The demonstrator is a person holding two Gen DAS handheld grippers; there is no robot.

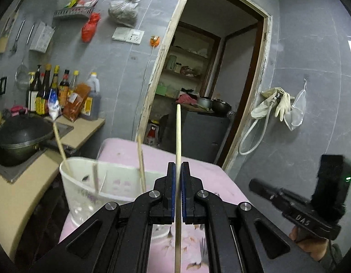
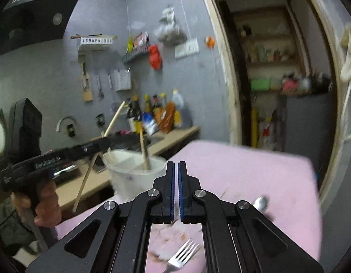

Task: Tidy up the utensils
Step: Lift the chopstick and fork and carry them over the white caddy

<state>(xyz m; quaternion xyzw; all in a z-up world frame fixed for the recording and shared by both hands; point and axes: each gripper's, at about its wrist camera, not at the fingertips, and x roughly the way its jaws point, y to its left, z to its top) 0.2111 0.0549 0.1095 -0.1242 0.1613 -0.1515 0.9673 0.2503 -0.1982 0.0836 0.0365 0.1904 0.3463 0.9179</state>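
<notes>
Nearest to the right wrist cam, a fork (image 2: 183, 256) lay flat on the pink-covered desk (image 2: 255, 177), tines pointing away, just under the right gripper (image 2: 176, 170), whose jaws were closed on nothing. A spoon (image 2: 260, 202) lay a bit further right on the same cloth, partly hidden behind the gripper's arm. Neither was in the holder, so both counted as still to do. On the left wrist cam, the left gripper (image 1: 178, 170) was clamped tight on a chopstick (image 1: 178, 136), held roughly upright w/ its tip above the pads and its lower end hanging below, over the cloth. That one was picked up but not yet dropped in. Just beyond, left of center, stood the white utensil holder (image 1: 89, 182) near the desk's far-left edge. It already had approx three sticks standing in it: one leaning left (image 1: 59, 143), a short one (image 1: 95, 177) in the middle, and one (image 1: 141, 159) at the right side of the rim. Blur made an exact count hard. Judgement: task was partway, chopsticks mostly in, one in hand, fork & spoon left. Further back were a wok (image 1: 20, 134) on the stove and sauce bottles (image 1: 52, 91) by the grey wall; not part of the job as far as could be told.
</notes>
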